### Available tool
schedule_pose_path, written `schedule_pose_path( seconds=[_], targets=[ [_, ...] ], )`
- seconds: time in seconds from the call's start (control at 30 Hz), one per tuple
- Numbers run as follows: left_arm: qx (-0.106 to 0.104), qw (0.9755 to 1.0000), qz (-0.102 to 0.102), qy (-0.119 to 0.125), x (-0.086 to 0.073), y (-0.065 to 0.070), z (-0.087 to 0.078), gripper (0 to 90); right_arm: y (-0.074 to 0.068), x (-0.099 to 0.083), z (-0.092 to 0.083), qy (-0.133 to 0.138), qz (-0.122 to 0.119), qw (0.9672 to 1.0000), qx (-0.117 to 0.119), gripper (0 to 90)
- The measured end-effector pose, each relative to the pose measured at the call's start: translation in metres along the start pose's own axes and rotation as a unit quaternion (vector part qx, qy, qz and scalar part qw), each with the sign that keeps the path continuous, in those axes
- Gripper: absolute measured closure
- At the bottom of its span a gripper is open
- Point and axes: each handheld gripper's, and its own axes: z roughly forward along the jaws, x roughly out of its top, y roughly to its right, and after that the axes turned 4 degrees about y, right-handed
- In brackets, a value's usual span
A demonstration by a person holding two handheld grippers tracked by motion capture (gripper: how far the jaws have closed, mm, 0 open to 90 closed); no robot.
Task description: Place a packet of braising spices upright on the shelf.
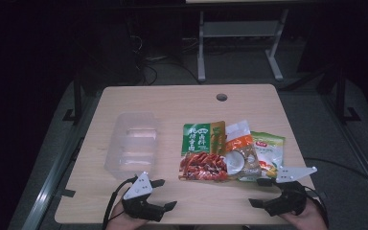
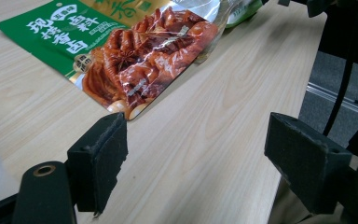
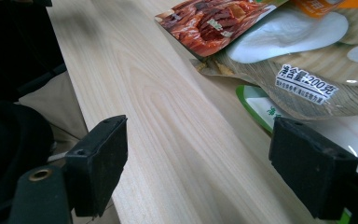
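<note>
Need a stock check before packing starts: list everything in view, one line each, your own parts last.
table: one, light wood, centre of the high view
clear plastic container: one, transparent, left half of table
green and red snack packet: one, middle, overlapping its neighbour
orange and brown packet: one, right of it
light green packet: one, farthest right, partly covered
table hole: one, dark, far edge
left claw: one, black, open, near edge
right claw: one, black, open, near edge
</note>
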Motion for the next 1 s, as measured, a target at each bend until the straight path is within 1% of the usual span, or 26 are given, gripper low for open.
schedule_pose_path(
  seconds=[0.07,0.13,0.2,0.23,0.37,0.4,0.47,0.53,0.57,0.6,0.7,0.8,1.0],
  targets=[
    [-0.003,1.0,0.005,-0.007,0.001,0.0,0.004,21.3,0.001,0.0,0.0,0.001,-0.002,1.0,-0.001,18.6],
    [-0.003,1.0,0.003,-0.007,0.001,0.001,0.006,21.8,0.0,-0.001,0.0,0.001,-0.002,1.0,-0.001,18.4],
    [-0.005,0.9999,0.005,-0.008,0.002,0.001,0.007,21.8,0.0,-0.001,0.0,0.001,-0.002,1.0,-0.002,18.3],
    [-0.005,1.0,0.003,-0.005,0.002,0.003,0.008,22.2,0.0,0.0,0.0,0.005,-0.001,1.0,-0.002,18.1],
    [-0.002,1.0,0.008,-0.002,0.004,0.006,0.008,23.7,-0.001,0.003,-0.001,0.009,-0.001,1.0,-0.005,17.9],
    [-0.006,0.9999,0.012,-0.005,0.007,0.007,0.009,23.9,-0.001,0.003,0.0,0.009,0.0,1.0,-0.003,17.8],
    [-0.001,0.9998,0.02,-0.004,0.01,0.008,0.009,24.3,-0.001,0.005,0.001,0.008,0.002,1.0,-0.005,17.6],
    [-0.002,0.9998,0.022,-0.003,0.011,0.008,0.01,25.0,0.0,0.006,0.002,0.005,-0.001,1.0,-0.008,17.6],
    [0.0,0.9998,0.02,-0.004,0.011,0.008,0.011,25.8,0.0,0.009,0.003,0.008,0.0,0.9999,-0.007,17.6],
    [-0.002,0.9999,0.013,-0.003,0.013,0.007,0.012,25.9,-0.001,0.011,0.003,0.007,0.0,0.9999,-0.009,17.6],
    [-0.002,0.9999,0.012,-0.004,0.013,0.006,0.013,27.0,-0.002,0.014,0.004,0.009,-0.004,0.9999,-0.007,17.6],
    [-0.001,0.9998,0.019,-0.008,0.014,0.005,0.016,27.7,-0.003,0.019,0.007,0.01,-0.012,0.9999,-0.004,17.4],
    [-0.005,0.9997,0.019,-0.011,0.016,0.004,0.019,28.7,-0.004,0.023,0.01,0.009,-0.011,0.9999,-0.002,17.1]
  ],
)
